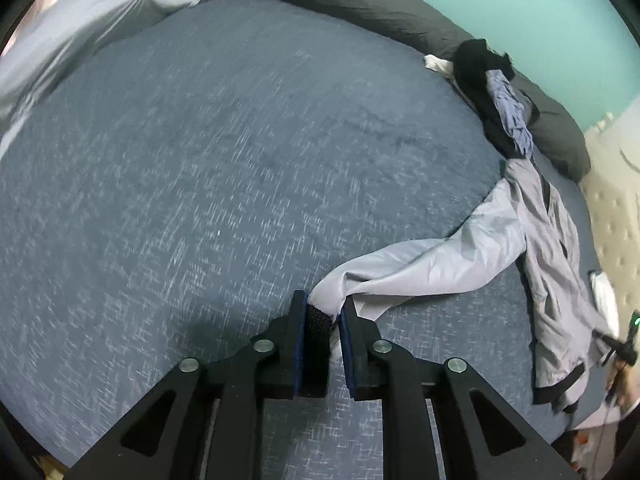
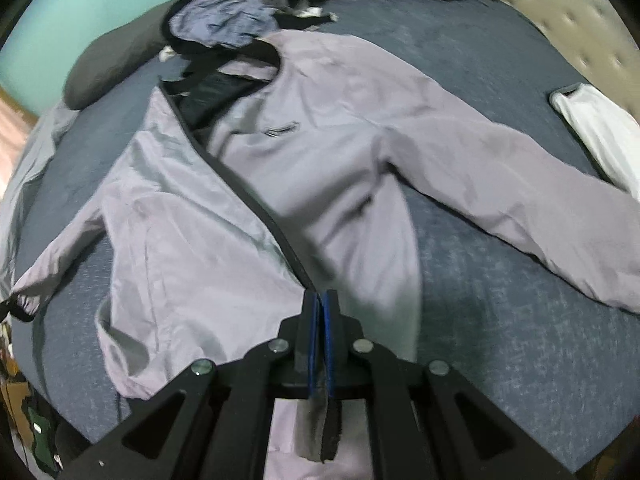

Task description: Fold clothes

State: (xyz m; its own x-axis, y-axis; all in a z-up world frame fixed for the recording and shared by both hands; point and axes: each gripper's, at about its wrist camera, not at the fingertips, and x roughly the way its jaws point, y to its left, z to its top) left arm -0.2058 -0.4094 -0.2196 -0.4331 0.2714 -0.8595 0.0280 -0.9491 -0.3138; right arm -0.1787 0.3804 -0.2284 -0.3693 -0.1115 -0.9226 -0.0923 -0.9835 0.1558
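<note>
A grey jacket [image 2: 304, 168] is seen spread open across the blue bed [image 1: 200, 160], its cuff clamped in the left hand-held gripper [image 1: 325, 312] and its hem pinched in the closed right hand-held gripper [image 2: 320, 304].

Jacket [image 2: 320, 152]: thin grey cloth, slight sheen, creased. Bedsheet [image 1: 200, 180]: matt blue flecked weave. Pillow [image 1: 360, 4]: matt dark cloth.

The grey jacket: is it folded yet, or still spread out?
Still spread. The grey jacket lies open on the bed, front unzipped, one sleeve stretched sideways, the other sleeve's cuff in the left gripper.
</note>
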